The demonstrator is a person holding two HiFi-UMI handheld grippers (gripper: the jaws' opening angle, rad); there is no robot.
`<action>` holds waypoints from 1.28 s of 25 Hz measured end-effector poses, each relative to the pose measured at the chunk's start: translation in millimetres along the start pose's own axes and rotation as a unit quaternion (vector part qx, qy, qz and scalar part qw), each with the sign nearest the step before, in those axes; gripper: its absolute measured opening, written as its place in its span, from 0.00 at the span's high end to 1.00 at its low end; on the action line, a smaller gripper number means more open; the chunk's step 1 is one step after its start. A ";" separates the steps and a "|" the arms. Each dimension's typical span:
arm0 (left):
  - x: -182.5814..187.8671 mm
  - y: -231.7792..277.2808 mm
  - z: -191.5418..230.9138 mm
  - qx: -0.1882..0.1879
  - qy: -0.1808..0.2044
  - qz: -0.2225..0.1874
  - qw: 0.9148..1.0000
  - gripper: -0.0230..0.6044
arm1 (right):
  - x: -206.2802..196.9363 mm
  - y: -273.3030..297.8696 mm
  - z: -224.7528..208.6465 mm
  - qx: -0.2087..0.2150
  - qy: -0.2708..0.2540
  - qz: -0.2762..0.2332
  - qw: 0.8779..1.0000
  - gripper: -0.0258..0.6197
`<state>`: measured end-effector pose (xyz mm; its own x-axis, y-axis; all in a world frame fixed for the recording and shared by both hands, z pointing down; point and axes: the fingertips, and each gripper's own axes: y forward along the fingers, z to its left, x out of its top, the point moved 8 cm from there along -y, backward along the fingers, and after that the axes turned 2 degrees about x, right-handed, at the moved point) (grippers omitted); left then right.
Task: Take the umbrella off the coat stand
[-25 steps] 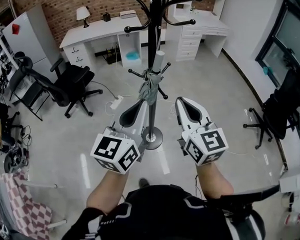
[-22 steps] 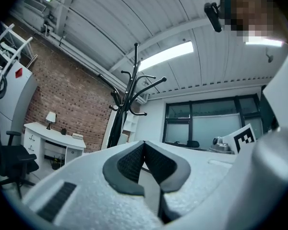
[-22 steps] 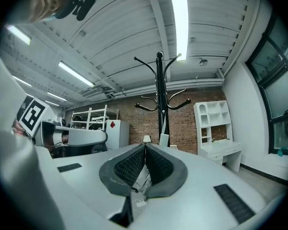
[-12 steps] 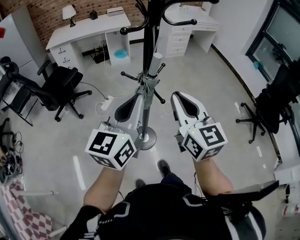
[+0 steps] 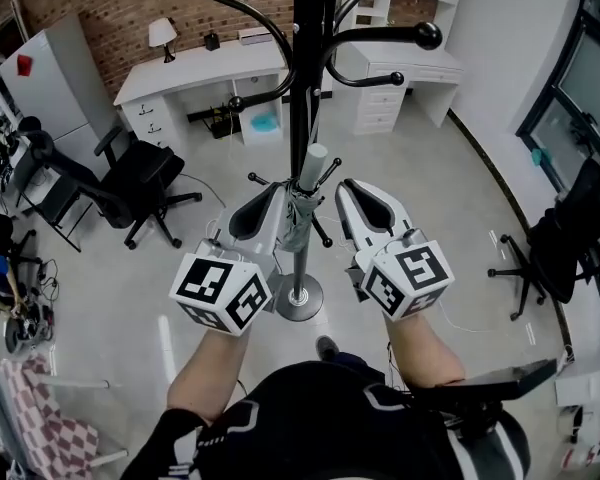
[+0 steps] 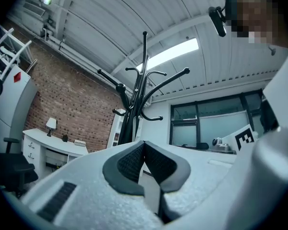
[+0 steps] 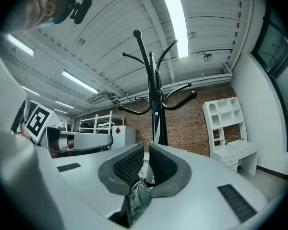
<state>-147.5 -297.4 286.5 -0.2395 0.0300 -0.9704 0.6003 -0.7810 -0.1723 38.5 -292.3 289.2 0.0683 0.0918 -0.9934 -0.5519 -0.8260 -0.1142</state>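
A black coat stand rises from a round base on the grey floor. A folded grey umbrella hangs against its pole from a low peg, its pale handle pointing up. My left gripper is just left of the umbrella, shut and holding nothing. My right gripper is just right of it, jaws almost touching with nothing gripped. In the right gripper view the umbrella's grey fabric shows beyond the slit between the pads, under the stand. The left gripper view shows the stand ahead.
Curved hooks spread overhead at the stand's top. A black office chair stands at the left, another at the right. White desks line the brick back wall. A checked cloth lies at the bottom left.
Both grippers have drawn closer to the stand and now flank the hanging umbrella. The umbrella still hangs on its peg. Neither gripper's jaws have changed.
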 end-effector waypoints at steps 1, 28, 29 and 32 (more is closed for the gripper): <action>0.8 5.4 1.2 0.004 0.001 -0.001 1.000 0.95 | 1.0 4.8 -4.9 0.005 0.001 -0.003 1.000 0.95; 13.6 73.3 15.3 0.090 0.051 0.010 0.995 0.95 | 21.5 104.2 -67.6 0.127 0.022 -0.029 0.991 0.86; 13.3 73.2 15.8 0.093 0.050 0.010 0.994 0.95 | 20.2 106.9 -68.8 0.134 0.027 -0.029 0.990 0.86; 12.5 73.0 16.5 0.102 0.050 0.007 0.994 0.95 | 18.1 112.4 -70.4 0.157 0.040 -0.033 0.986 0.86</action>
<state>-119.2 -364.4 264.6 -0.1495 0.0712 -0.9862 0.4340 -0.8914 -0.1302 36.2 -422.6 258.7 0.1705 0.0858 -0.9816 -0.7729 -0.6063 -0.1873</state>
